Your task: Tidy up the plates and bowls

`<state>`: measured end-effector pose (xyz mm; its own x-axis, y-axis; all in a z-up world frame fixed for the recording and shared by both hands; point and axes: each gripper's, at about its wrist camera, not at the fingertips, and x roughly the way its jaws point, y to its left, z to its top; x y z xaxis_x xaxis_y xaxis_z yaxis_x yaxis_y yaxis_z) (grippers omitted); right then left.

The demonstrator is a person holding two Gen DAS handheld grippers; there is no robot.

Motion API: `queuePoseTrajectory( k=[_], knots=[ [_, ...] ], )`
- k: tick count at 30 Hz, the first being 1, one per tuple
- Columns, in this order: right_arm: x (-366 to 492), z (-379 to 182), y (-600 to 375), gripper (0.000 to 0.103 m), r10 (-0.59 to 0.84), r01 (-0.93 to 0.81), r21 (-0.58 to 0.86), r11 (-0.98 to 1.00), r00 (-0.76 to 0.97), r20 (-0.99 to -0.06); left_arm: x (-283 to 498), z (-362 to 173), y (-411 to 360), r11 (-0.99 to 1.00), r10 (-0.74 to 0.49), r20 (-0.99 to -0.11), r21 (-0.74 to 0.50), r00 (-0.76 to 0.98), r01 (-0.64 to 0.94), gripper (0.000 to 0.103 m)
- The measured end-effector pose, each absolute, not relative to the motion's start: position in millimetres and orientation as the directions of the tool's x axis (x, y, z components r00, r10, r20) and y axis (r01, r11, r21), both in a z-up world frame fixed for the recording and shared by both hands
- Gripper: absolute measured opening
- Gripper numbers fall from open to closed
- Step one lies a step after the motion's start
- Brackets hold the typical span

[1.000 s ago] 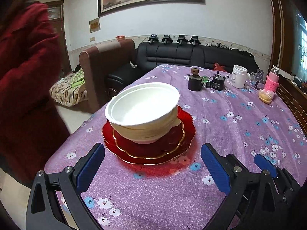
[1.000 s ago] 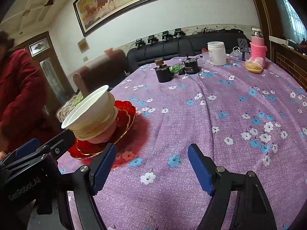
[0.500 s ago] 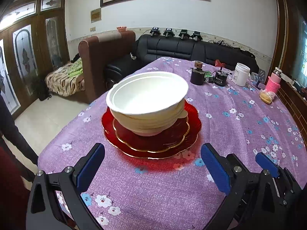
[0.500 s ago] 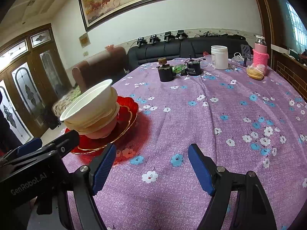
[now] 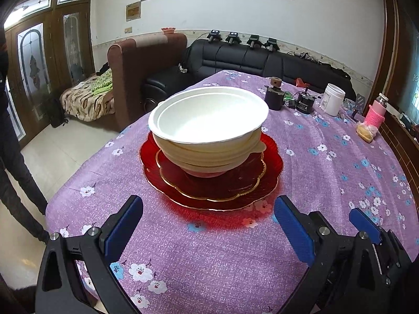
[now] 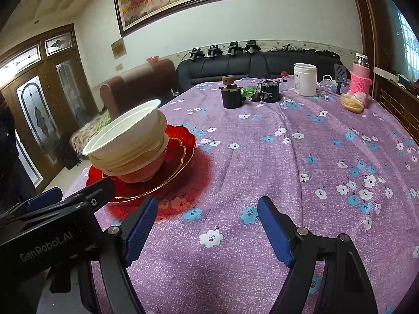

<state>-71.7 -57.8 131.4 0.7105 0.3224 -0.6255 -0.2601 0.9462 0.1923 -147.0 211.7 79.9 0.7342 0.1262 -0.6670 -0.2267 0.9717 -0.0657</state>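
Observation:
A stack of white bowls (image 5: 209, 128) sits on stacked red plates with gold rims (image 5: 225, 191) on the purple flowered tablecloth; it also shows in the right wrist view (image 6: 131, 146), plates (image 6: 180, 144). My left gripper (image 5: 209, 225) is open and empty, just in front of the plates. My right gripper (image 6: 207, 225) is open and empty over bare cloth, to the right of the stack. The left gripper shows at the left of the right wrist view (image 6: 49, 214).
At the table's far end stand a black grinder (image 5: 273, 95), a black canister (image 5: 303, 103), a white jar (image 5: 334, 99), a pink bottle (image 5: 375, 112) and a bag of food (image 5: 366, 132). A person's legs (image 5: 15, 172) are by the left table edge. Sofas stand behind.
The person in red beside the table has moved away left. Both grippers stay open; the left view has pulled back and risen slightly from the stack.

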Motion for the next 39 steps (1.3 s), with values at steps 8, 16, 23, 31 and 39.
queuePoseTrajectory(
  k=[8,16,23,31,39],
  knots=[
    [-74,135,-57,0.083,0.31,-0.256,0.176,0.95,0.725,-0.615,-150,83,222,0.967,0.115,-0.656,-0.097,0.746,-0.235,0.1],
    [-49,187,-55,0.087,0.292,-0.245,0.158,0.956,0.803,-0.52,-164,98,262,0.938,0.175,-0.618,-0.132,0.767,-0.32,0.1],
    [-8,193,-5,0.089,0.398,-0.379,0.147,0.914,0.762,-0.511,-172,93,285,0.923,0.189,-0.639,-0.143,0.746,-0.357,0.1],
    [29,150,-5,0.089,0.349,-0.302,0.19,0.934,0.663,-0.662,-171,95,288,0.928,0.193,-0.637,-0.128,0.747,-0.35,0.1],
    [-1,174,-26,0.089,0.39,-0.315,0.232,0.92,0.701,-0.596,-172,100,271,0.935,0.228,-0.609,-0.081,0.76,-0.346,0.1]
  ],
)
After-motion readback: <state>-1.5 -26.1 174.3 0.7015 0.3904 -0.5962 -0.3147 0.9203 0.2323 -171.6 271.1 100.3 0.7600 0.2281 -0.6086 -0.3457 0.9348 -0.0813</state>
